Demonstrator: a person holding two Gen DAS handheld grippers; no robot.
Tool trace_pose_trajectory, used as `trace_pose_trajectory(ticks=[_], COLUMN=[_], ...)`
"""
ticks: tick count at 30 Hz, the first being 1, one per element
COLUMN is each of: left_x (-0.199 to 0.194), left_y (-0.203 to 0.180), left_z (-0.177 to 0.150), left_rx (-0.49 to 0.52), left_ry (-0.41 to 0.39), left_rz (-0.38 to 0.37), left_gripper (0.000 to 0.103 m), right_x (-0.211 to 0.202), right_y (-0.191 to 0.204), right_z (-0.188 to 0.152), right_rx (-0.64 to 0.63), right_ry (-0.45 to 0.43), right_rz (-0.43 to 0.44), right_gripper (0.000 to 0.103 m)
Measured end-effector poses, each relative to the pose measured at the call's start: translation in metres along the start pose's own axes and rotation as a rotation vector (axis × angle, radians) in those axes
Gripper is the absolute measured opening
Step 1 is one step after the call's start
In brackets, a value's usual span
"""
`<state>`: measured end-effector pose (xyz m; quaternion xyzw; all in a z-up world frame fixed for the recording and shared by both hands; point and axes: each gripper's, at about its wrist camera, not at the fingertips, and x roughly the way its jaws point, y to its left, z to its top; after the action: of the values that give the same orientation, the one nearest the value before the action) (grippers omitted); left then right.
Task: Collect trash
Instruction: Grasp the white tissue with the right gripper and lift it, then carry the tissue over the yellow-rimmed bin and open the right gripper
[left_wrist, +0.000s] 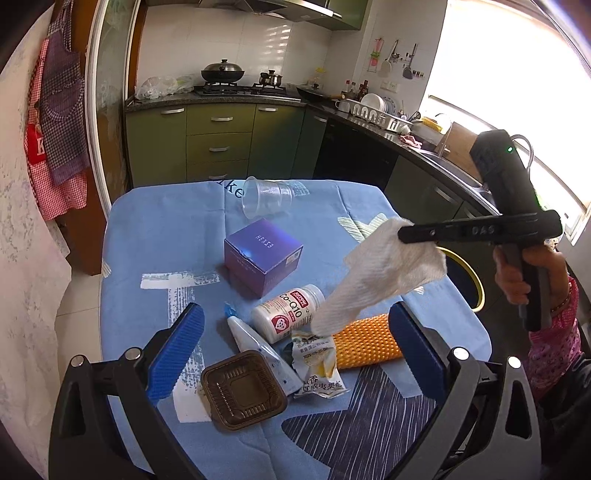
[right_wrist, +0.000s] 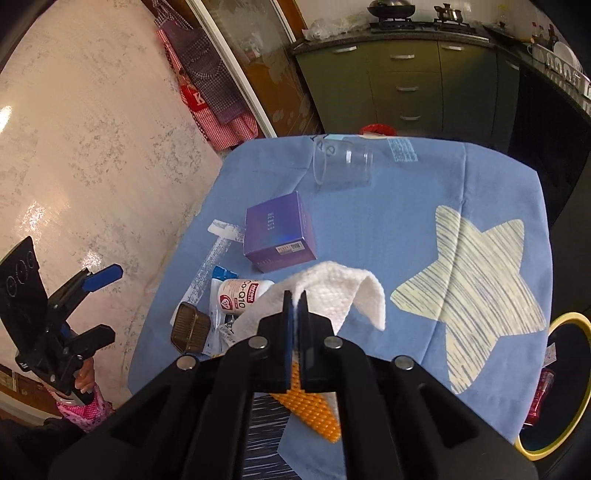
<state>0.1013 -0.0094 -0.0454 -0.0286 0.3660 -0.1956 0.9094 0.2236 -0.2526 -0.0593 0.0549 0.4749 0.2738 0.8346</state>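
My right gripper (right_wrist: 295, 295) is shut on a white paper towel (right_wrist: 332, 291) and holds it up over the blue tablecloth (right_wrist: 388, 229). In the left wrist view that right gripper (left_wrist: 404, 230) pinches the paper towel (left_wrist: 384, 269), which hangs down to the pile. My left gripper (left_wrist: 295, 321) stands open low over the table, nothing between its blue pads (left_wrist: 181, 343). Under it lie a brown plastic tray (left_wrist: 243, 395), a snack wrapper (left_wrist: 317, 362), a white tube (left_wrist: 258, 347), a Co-Q10 bottle (left_wrist: 288, 312) and an orange bumpy sheet (left_wrist: 365, 343).
A purple box (left_wrist: 264, 254) and a tipped clear plastic cup (left_wrist: 266, 195) lie farther back on the table. A black bin with a yellow rim (right_wrist: 561, 384) stands off the table's right edge. Green kitchen cabinets (left_wrist: 221, 144) are behind. A star print (right_wrist: 476, 295) marks the right side.
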Motion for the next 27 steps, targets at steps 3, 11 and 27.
trace_pose_trajectory(ticks=[3, 11, 27], left_x=[0.0, 0.001, 0.012], left_y=[-0.002, -0.009, -0.034], left_z=[0.001, 0.003, 0.013], left_rx=[0.006, 0.026, 0.097], left_ry=[-0.001, 0.001, 0.016], left_rz=[-0.001, -0.004, -0.051], left_gripper=[0.098, 0.098, 0.098], right_x=[-0.016, -0.058, -0.159], right_y=[0.0, -0.005, -0.071], right_z=[0.004, 0.008, -0.022], right_rx=[-0.004, -0.003, 0.137], right_ry=[-0.038, -0.123, -0.26], right_rz=[-0.013, -0.037, -0.25], right_gripper=[0.002, 0.002, 0.002])
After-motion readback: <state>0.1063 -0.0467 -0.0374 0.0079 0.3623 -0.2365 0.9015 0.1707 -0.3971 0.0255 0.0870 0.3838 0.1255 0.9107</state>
